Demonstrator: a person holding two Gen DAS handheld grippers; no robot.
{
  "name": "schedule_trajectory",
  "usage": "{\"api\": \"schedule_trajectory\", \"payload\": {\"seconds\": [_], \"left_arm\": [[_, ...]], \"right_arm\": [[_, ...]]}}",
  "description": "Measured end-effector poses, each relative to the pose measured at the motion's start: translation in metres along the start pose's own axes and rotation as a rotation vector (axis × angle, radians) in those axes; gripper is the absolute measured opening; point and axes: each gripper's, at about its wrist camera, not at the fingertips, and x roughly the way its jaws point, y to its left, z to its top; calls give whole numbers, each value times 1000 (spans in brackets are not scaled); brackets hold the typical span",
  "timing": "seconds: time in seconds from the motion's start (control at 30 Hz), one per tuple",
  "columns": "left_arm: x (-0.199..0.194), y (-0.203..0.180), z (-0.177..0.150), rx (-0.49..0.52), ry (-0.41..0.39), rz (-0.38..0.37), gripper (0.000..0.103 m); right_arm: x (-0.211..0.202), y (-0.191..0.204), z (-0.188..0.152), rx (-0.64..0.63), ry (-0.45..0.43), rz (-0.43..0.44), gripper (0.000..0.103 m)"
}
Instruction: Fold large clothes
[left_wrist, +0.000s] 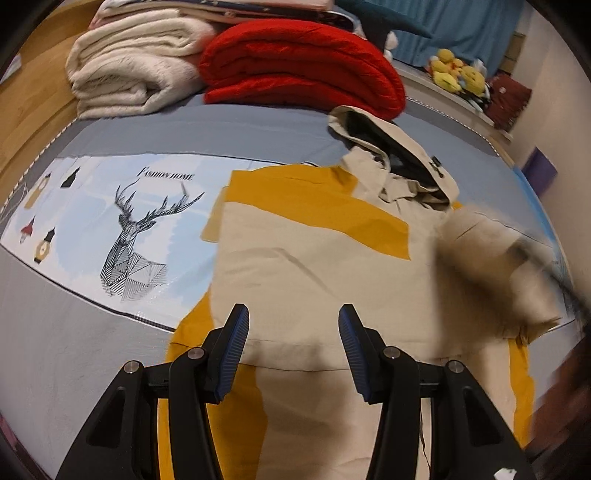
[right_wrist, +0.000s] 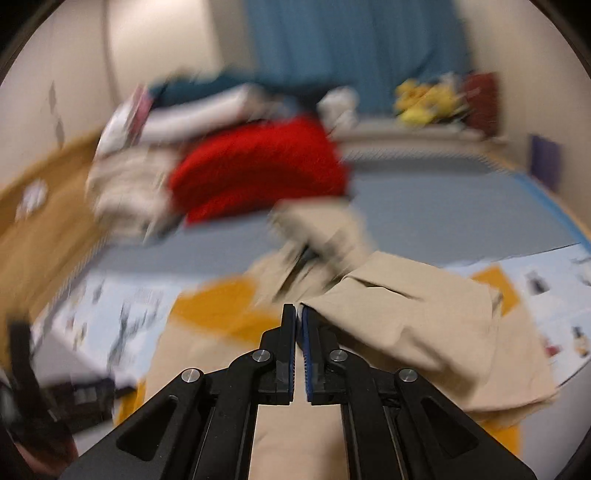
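Right tongs (right_wrist: 299, 314) pinch the jacket sleeve (right_wrist: 424, 317).

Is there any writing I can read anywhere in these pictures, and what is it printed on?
"FASHION HOME": printed in dark letters above the deer drawing on the bed sheet, left wrist view.
Small tab on the jacket hood: too small to read.
Right wrist view: the sheet's prints are blurred by motion; nothing is readable there.
No other words or numbers show.

A beige-and-mustard jacket (left_wrist: 317, 258) lies on grey-blue deer-print bedding (left_wrist: 140, 236); at twelve o'clock, a red blanket (left_wrist: 303, 66).
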Motion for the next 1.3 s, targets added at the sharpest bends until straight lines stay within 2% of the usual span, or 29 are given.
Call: {"api": "schedule_trajectory", "payload": {"seconds": [0.03, 0.1, 0.17, 0.23, 0.37, 0.5, 0.57, 0.67, 0.77, 0.9, 1.0, 1.13, 1.3], "left_arm": [[1, 2, 1, -6, 7, -4, 47], [4, 6, 2, -18, 31, -17, 47], [6, 10, 1, -32, 46, -28, 47], [8, 10, 1, -37, 58, -48, 47], [12, 3, 0, -33, 61, -88, 47], [18, -22, -7, 33, 49, -140, 47], [22, -40, -13, 89, 45, -168, 47], [32, -65, -25, 162, 44, -180, 47], [41, -90, -38, 262, 21, -136, 47], [61, -125, -47, 345, 15, -133, 50], [76, -151, -49, 381, 19, -128, 53], [96, -184, -52, 439, 26, -105, 64], [127, -208, -56, 523, 51, 7, 68]], "right_arm": [[20, 17, -16, -27, 71, 15, 5], [47, 35, -46, -102, 170, -23, 6], [56, 35, -61, -141, 224, -52, 6], [43, 32, -66, -131, 223, -64, 6], [-20, 3, -53, -86, 162, -90, 8], [-72, -27, -45, 10, 91, -103, 13], [-82, -46, -51, 67, 80, -102, 16], [-69, -71, -68, 147, 121, -102, 16], [-41, -100, -80, 257, 221, -111, 16], [-12, -119, -84, 254, 285, -121, 16], [0, -140, -87, 332, 304, -117, 16], [16, -160, -98, 442, 377, -94, 16], [23, -177, -108, 545, 413, -92, 16]]}}
